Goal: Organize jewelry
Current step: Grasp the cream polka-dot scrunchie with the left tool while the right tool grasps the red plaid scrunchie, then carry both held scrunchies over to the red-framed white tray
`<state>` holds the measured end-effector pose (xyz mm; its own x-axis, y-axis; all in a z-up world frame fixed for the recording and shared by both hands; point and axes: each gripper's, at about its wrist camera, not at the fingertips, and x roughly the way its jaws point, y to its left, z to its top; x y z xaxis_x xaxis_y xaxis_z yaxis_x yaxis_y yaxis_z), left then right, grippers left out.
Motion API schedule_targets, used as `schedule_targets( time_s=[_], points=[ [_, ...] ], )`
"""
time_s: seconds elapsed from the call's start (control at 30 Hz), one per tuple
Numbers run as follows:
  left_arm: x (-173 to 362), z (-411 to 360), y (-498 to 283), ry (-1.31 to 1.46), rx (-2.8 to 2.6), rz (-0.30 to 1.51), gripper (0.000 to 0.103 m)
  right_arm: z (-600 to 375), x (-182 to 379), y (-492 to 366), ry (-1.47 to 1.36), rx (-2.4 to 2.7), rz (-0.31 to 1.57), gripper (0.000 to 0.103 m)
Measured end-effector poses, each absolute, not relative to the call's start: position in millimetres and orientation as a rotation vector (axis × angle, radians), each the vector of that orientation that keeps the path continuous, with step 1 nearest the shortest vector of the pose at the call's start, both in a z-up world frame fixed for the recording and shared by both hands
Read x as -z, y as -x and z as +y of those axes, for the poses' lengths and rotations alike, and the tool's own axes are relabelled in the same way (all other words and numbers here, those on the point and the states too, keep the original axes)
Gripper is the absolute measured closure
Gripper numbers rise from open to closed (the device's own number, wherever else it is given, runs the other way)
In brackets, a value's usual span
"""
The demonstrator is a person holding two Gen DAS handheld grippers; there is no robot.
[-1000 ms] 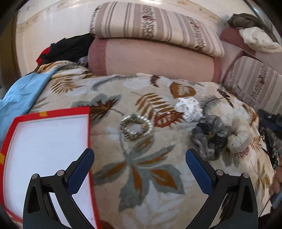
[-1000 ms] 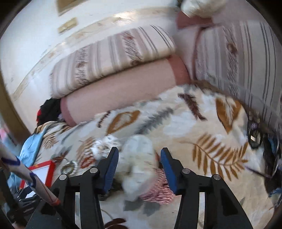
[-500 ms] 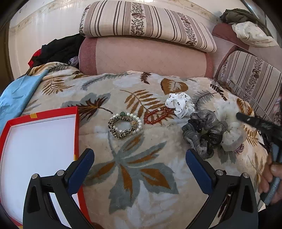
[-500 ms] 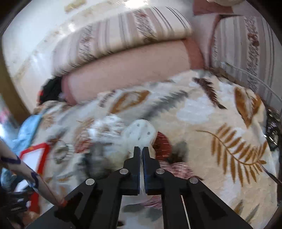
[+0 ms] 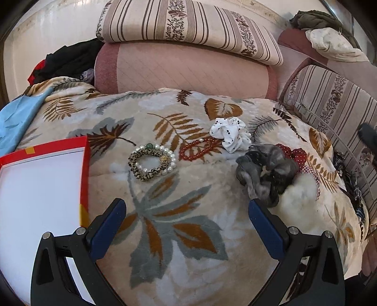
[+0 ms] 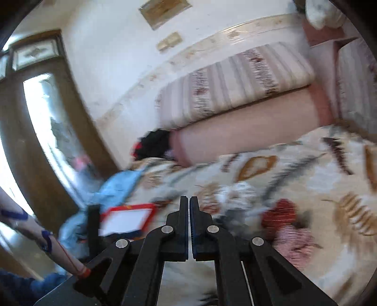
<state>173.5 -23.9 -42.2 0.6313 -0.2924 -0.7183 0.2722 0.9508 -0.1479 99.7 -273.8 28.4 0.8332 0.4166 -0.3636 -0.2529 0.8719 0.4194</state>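
A pale wall (image 6: pixel 113 42) fills the upper part of the right wrist view, with a patterned border strip (image 6: pixel 212 37) running across it and two framed plaques (image 6: pixel 165 9) near the top. At the left, a brown wooden door (image 6: pixel 47 131) with a bright glass pane lets daylight in. In the left wrist view, a striped cushion (image 5: pixel 188 30) lies on a pink bolster (image 5: pixel 183 70) at upper centre, behind a leaf-patterned blanket (image 5: pixel 176 223). A striped sofa back (image 5: pixel 337 98) stands at right.

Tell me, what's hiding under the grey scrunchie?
Behind the grey scrunchie a red dotted scrunchie peeks out, and a fluffy white one lies beside it. Anything directly beneath is covered.
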Motion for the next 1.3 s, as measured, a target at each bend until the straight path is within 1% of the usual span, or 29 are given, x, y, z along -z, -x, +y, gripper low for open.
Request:
schedule_targets(
  time_s=[0.07, 0.1, 0.13, 0.17, 0.2, 0.23, 0.37, 0.47, 0.53, 0.6, 0.63, 0.67, 0.7, 0.73, 0.77, 0.9, 0.97, 1.0, 1.03, 1.07, 1.1, 1.23, 1.3],
  points=[
    [41.9, -28.8, -174.3, 0.015, 0.319, 0.823, 0.0, -277.5, -22.3, -104.5, -0.323, -0.263, 0.505, 0.099],
    [42.0, -31.2, -175.2, 0.007, 0.321, 0.826, 0.0, -280.1, -17.5, -107.3, -0.309, -0.229, 0.532, 0.095],
    [41.0, -34.4, -177.2, -0.001, 0.32, 0.827, 0.0, -284.1, -13.8, -108.8, -0.326, -0.217, 0.551, 0.088],
    [39.6, -36.1, -179.7, 0.004, 0.32, 0.83, 0.0, -289.2, -10.0, -111.3, -0.358, -0.216, 0.568, 0.083],
    [38.4, -37.2, -182.4, 0.023, 0.331, 0.838, 0.0, -293.3, -6.8, -113.7, -0.382, -0.216, 0.58, 0.072],
    [38.2, -38.8, -184.8, 0.04, 0.346, 0.85, 0.0, -298.3, -2.1, -116.3, -0.42, -0.217, 0.597, 0.064],
    [45.9, -59.5, -191.8, 0.095, 0.447, 0.943, 0.0, -311.9, 4.4, -120.6, -0.472, -0.179, 0.614, 0.063],
    [51.0, -82.4, -189.0, 0.104, 0.515, 0.984, 0.0, -322.0, 6.3, -117.6, -0.498, -0.128, 0.62, 0.057],
    [54.3, -99.2, -186.1, 0.082, 0.534, 0.995, 0.0, -326.5, 7.1, -117.9, -0.509, -0.102, 0.629, 0.048],
    [57.4, -114.3, -184.0, 0.058, 0.544, 0.999, 0.0, -334.1, 12.7, -119.8, -0.516, -0.054, 0.652, 0.047],
    [59.3, -122.2, -182.7, 0.03, 0.526, 0.991, 0.001, -336.0, 14.5, -120.8, -0.518, -0.046, 0.661, 0.044],
    [62.1, -130.2, -181.7, -0.016, 0.49, 0.986, 0.008, -338.0, 18.3, -123.7, -0.515, -0.032, 0.682, 0.042],
    [65.3, -137.0, -180.8, -0.058, 0.467, 0.989, 0.045, -339.0, 22.3, -127.2, -0.508, -0.015, 0.707, 0.038],
    [69.4, -140.2, -181.3, -0.067, 0.468, 1.004, 0.086, -339.5, 26.4, -130.9, -0.508, -0.012, 0.726, 0.036],
    [74.2, -139.4, -182.2, -0.046, 0.472, 1.034, 0.091, -338.8, 30.6, -134.9, -0.505, -0.017, 0.749, 0.035],
    [74.6, -125.3, -175.5, -0.03, 0.463, 1.009, 0.091, -326.8, 42.5, -146.3, -0.423, 0.01, 0.821, 0.031],
    [66.0, -115.4, -168.4, -0.018, 0.471, 0.977, 0.091, -321.4, 48.2, -150.5, -0.39, 0.019, 0.85, 0.031],
    [62.5, -111.4, -165.9, -0.019, 0.474, 0.963, 0.091, -319.2, 51.7, -152.3, -0.38, 0.018, 0.866, 0.033],
    [56.5, -107.7, -162.3, -0.025, 0.473, 0.944, 0.091, -317.9, 54.4, -153.3, -0.373, 0.015, 0.878, 0.061],
    [50.4, -103.4, -158.4, -0.027, 0.475, 0.926, 0.091, -316.0, 57.8, -154.2, -0.363, 0.018, 0.894, 0.083],
    [45.9, -99.6, -156.5, -0.025, 0.481, 0.916, 0.091, -315.3, 60.6, -154.8, -0.355, 0.027, 0.913, 0.098],
    [24.6, -84.5, -143.7, -0.021, 0.494, 0.86, 0.091, -320.1, 48.6, -144.2, -0.369, 0.044, 0.856, 0.098],
    [15.3, -73.6, -137.1, -0.014, 0.495, 0.838, 0.091, -322.2, 31.9, -132.5, -0.373, 0.039, 0.771, 0.098]
  ],
)
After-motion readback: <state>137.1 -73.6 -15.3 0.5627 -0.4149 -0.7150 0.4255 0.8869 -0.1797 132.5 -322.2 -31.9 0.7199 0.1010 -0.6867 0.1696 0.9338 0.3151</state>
